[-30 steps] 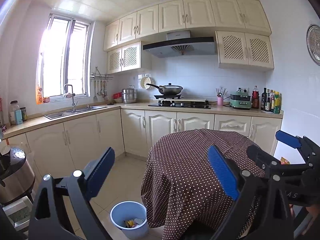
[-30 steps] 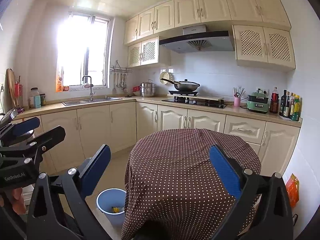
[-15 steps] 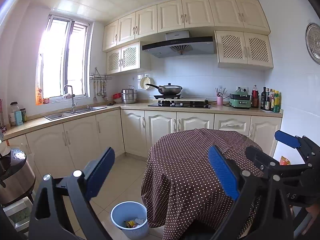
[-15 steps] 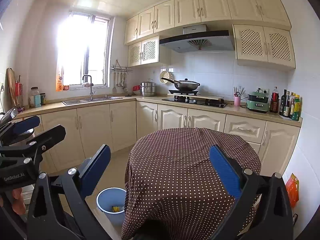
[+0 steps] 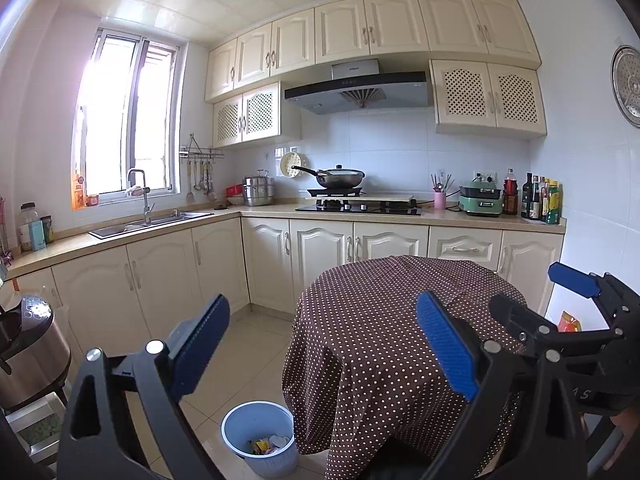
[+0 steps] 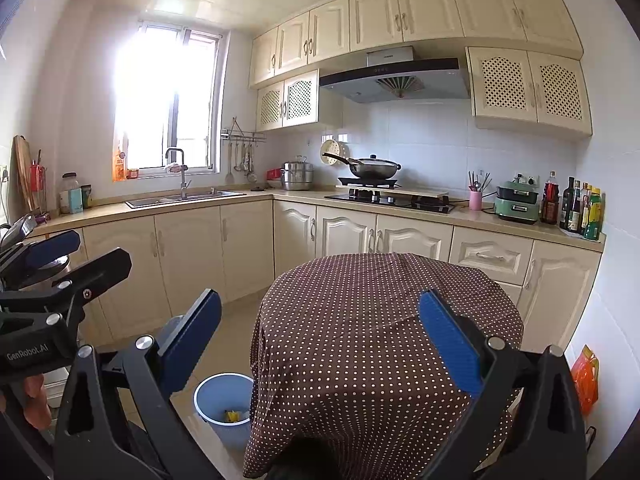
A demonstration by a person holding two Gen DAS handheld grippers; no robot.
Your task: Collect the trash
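**Trash bin on the floor, scraps inside**

You have a round, light blue plastic bin [image 5: 260, 436] standing upright on the tiled floor [image 5: 240, 344], open at the top. It sits just beside the hanging left edge of the brown polka-dot cloth [image 5: 380, 340] that drapes the round table, and from your right-hand camera the cloth hides part of the bin's [image 6: 224, 404] rim. Inside it you can see a small heap of trash [image 5: 268, 445] at the bottom: crumpled yellow wrappers and white scraps, with a few other coloured bits too small to tell apart.
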